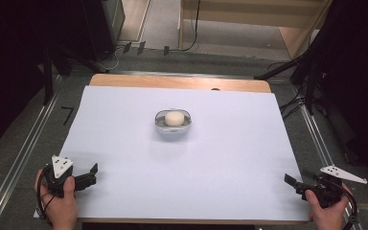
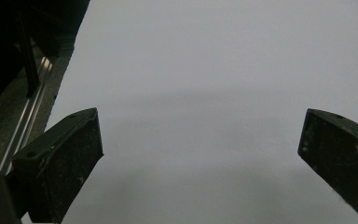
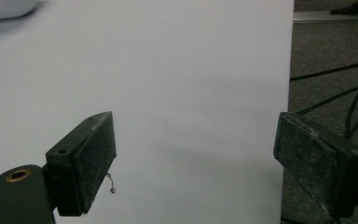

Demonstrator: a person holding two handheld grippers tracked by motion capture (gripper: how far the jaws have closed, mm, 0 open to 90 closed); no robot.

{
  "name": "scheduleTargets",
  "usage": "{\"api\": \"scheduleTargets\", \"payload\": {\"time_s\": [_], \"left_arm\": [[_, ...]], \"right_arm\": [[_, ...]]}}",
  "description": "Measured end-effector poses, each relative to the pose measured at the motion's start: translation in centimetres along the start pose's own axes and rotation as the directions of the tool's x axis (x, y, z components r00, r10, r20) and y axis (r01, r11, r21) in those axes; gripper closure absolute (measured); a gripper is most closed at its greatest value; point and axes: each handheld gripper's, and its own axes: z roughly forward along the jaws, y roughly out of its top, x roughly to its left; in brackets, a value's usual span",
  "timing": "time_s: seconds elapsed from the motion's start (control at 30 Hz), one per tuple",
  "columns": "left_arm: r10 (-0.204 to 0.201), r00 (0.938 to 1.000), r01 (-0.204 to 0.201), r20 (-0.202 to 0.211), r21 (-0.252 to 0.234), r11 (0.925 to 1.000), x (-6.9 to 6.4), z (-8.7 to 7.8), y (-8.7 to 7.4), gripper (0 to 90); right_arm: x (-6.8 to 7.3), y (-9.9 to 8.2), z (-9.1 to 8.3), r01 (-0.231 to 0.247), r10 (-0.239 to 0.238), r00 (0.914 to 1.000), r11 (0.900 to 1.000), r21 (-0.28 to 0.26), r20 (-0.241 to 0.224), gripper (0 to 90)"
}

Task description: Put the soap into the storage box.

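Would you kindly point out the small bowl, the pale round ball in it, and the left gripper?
small bowl [image 1: 160, 125]: high view, on its grey rim at the left.
pale round ball [image 1: 174, 118]: high view, its top.
left gripper [image 1: 95, 173]: high view, between its fingertips.

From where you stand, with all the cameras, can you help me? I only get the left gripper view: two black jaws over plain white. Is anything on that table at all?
Observer: Yes. A small grey bowl sits mid-table on the white sheet.
Operator: Is the bowl empty?
Observer: No, a pale round ball lies inside it.
Operator: Where is the other gripper?
Observer: The right gripper is at the sheet's near right corner, jaws apart with nothing between them.
Operator: And mine?
Observer: The left gripper sits at the near left corner, far from the bowl.
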Motion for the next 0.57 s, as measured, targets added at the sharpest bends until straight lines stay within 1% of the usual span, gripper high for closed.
{"api": "scheduleTargets", "payload": {"time_s": [0.1, 0.17, 0.33, 0.57], "left_arm": [[0.001, 1.0000, -0.001, 0.001, 0.001, 1.0000, 0.00, 0.00, 0.00, 0.1], [0.003, 1.0000, -0.003, 0.002, 0.001, 1.0000, 0.00, 0.01, 0.00, 0.1], [0.003, 1.0000, -0.003, 0.004, 0.002, 1.0000, 0.00, 0.01, 0.01, 0.1], [0.003, 1.0000, -0.003, 0.003, 0.002, 1.0000, 0.01, -0.02, 0.00, 0.1]], "right_arm": [[0.08, -0.31, 0.28, 0.016, -0.016, 0.9998, 0.9999, 0.004, -0.010, 13.3], [0.10, -0.35, 0.27, 0.017, -0.017, 0.9997, 0.9998, -0.003, -0.015, 13.5], [0.13, -0.37, 0.79, 0.014, -0.013, 0.9997, 0.9992, 0.039, -0.022, 13.5], [0.28, -0.40, 1.07, 0.029, -0.028, 0.9994, 0.9979, 0.059, -0.021, 13.8]]}}
